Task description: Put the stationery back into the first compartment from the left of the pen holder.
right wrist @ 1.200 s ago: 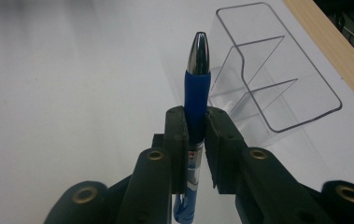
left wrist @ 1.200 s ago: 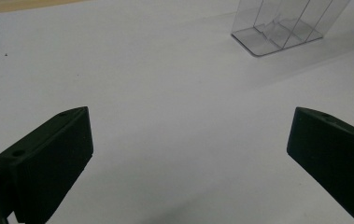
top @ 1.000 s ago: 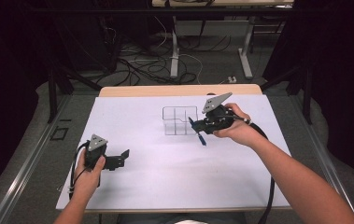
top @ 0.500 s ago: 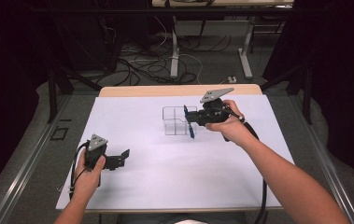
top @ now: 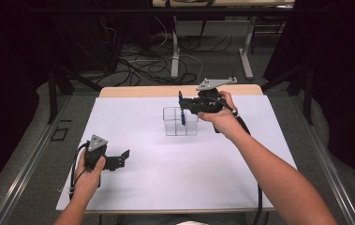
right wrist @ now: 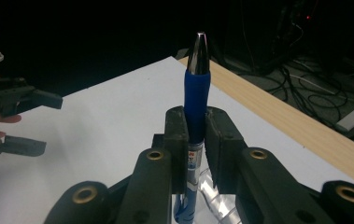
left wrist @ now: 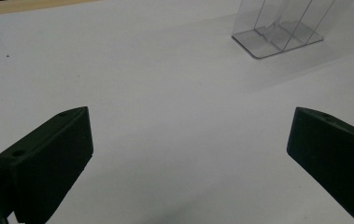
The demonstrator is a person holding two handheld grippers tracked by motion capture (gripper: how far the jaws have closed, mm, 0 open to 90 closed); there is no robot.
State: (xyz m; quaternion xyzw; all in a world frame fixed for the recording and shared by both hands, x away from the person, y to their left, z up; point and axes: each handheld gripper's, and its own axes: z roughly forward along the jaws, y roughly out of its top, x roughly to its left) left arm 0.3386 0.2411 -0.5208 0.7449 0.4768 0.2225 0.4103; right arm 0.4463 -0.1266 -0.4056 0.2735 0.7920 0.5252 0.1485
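A blue pen (right wrist: 197, 100) with a silver tip is clamped upright between the jaws of my right gripper (top: 183, 104), tip pointing up. In the high view the blue pen (top: 182, 116) hangs with its lower end inside a clear divided box (top: 180, 121) at the middle back of the white table top. My left gripper (top: 121, 159) rests low near the front left, jaws wide apart with nothing between them. Its own view shows both fingers (left wrist: 48, 156) over bare white surface and the clear box (left wrist: 279, 25) farther off.
The white sheet (top: 175, 164) covers the table, with a wooden edge (top: 133, 90) along the back. Cables and table legs lie on the floor (top: 166, 61) beyond. A cable (top: 258, 197) trails from the right gripper along the forearm.
The right gripper has moved left and back to above the clear box and turned the pen upright, its lower end now in the box. The left gripper has stayed put.
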